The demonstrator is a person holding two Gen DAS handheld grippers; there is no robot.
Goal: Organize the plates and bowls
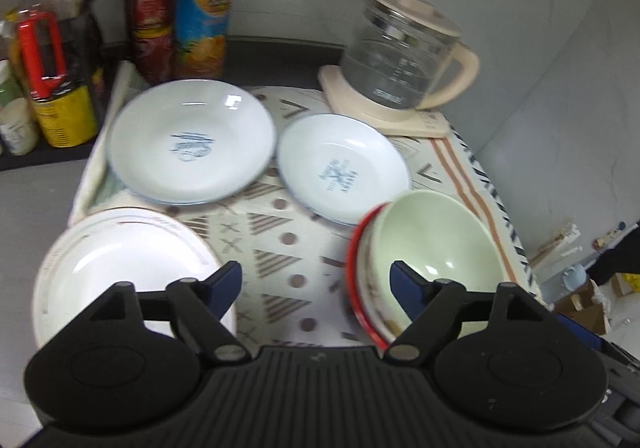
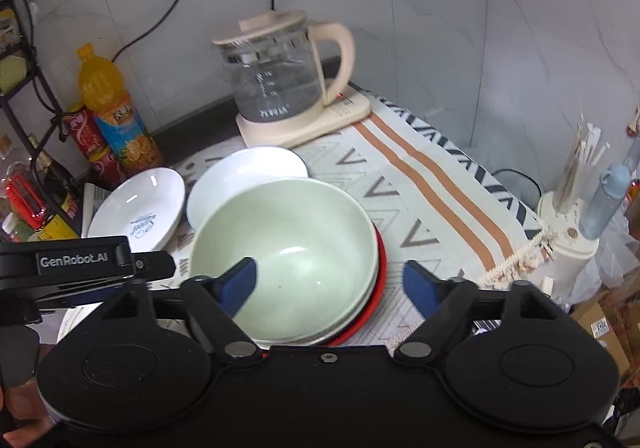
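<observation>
Bowls (image 2: pixel 284 248) already nested near the table's right edge; three plates (image 1: pixel 192 139) still apart; both tools (image 1: pixel 316 284) (image 2: pixel 330 280) released, empty.

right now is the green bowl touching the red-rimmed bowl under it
Touching: the right wrist view shows the green bowl nested inside the red-rimmed bowl.

Two plates (image 1: pixel 191 141) (image 1: pixel 342 167) are set side by side on the table (image 1: pixel 280 244). A kettle (image 1: pixel 404 59) is placed behind them. Stacked bowls (image 1: pixel 424 260) are set in front.
</observation>
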